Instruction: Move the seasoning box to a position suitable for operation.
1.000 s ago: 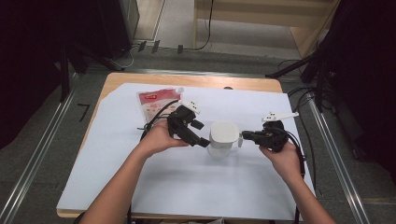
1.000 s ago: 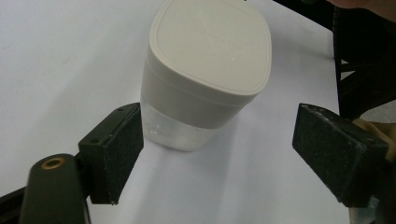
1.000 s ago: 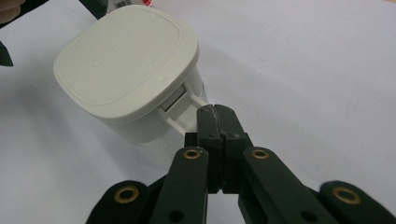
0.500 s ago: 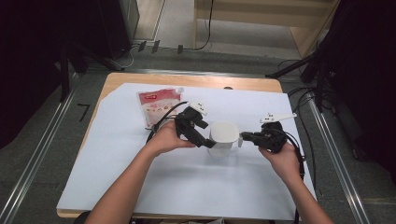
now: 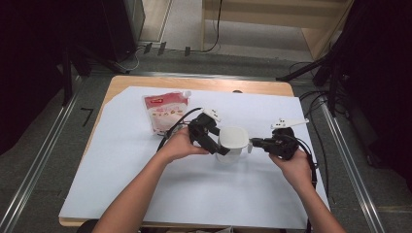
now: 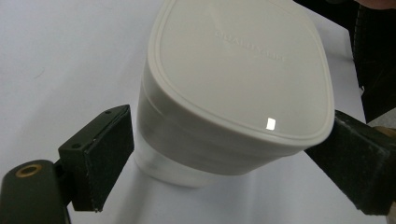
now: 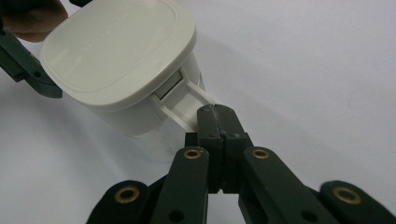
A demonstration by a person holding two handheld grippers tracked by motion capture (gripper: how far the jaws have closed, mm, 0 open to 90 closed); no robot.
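A white lidded container (image 5: 233, 138) stands on the white sheet mid-table. My left gripper (image 5: 218, 143) reaches it from the left. In the left gripper view its open jaws straddle the container (image 6: 233, 84), one pad (image 6: 109, 158) just off the left wall and the other at the lid's right rim. My right gripper (image 5: 253, 142) comes from the right, shut on the lid's white latch tab (image 7: 187, 100). In the right gripper view its jaws (image 7: 217, 116) meet on that tab, and the container's lid (image 7: 116, 51) sits closed.
A red and white spouted pouch (image 5: 165, 112) lies flat at the back left of the white sheet (image 5: 145, 189). The sheet covers a wooden table (image 5: 194, 83). Cables trail from both grippers, and dark stands flank the table.
My left gripper has moved right and down, from beside the container to having its jaws on either side of it. The right gripper and the container have stayed put.
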